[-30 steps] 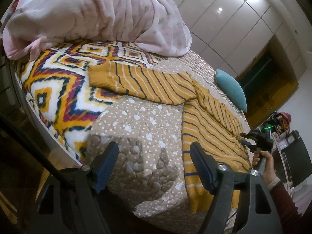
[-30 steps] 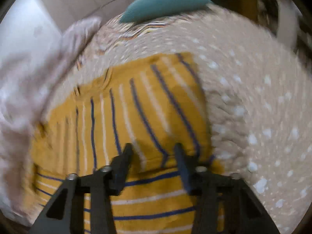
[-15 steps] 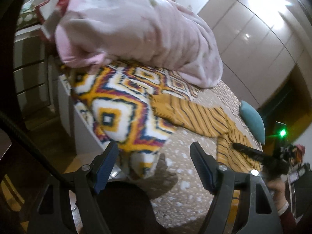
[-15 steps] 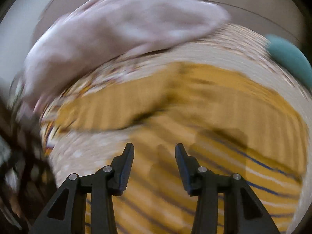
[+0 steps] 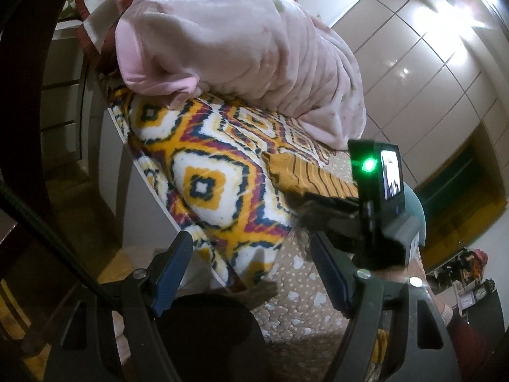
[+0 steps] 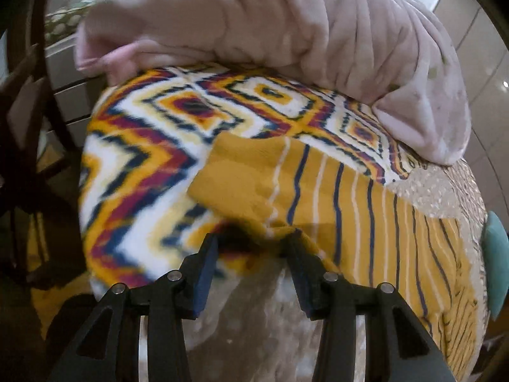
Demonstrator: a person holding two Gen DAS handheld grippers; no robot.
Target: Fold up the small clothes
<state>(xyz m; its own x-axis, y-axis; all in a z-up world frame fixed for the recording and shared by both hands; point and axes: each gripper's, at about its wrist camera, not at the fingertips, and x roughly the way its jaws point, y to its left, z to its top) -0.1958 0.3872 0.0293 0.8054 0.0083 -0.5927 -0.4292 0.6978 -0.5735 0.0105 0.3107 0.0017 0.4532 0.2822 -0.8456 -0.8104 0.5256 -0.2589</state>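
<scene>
Right wrist view now has the sleeve (image 6: 254, 187) of the yellow striped top sharp and close, where half a second ago it was a blurred sweep across the body of the garment. My right gripper (image 6: 251, 248) has swung over to the sleeve cuff; its jaws stand wide apart at the near edge of the cloth, holding nothing. I judge the sleeve fold is next, with the grasp not yet made.

The left gripper (image 5: 251, 264) has pulled back toward the bed's corner in the last second. It is wide open and empty, hanging over the edge of the patterned blanket (image 5: 203, 184), well clear of the top.

The top lies spread on the bed, its sleeve reaching out over the patterned blanket, just short of the pink duvet (image 6: 286, 25).

Only the left view shows the right gripper from outside, its camera lit green, stretched toward the sleeve (image 5: 305, 175). Only the right view shows the cuff against the jaws and the striped body running off toward the teal cushion (image 6: 496, 254). Whether the right fingertip already touches the cloth, I cannot tell.
</scene>
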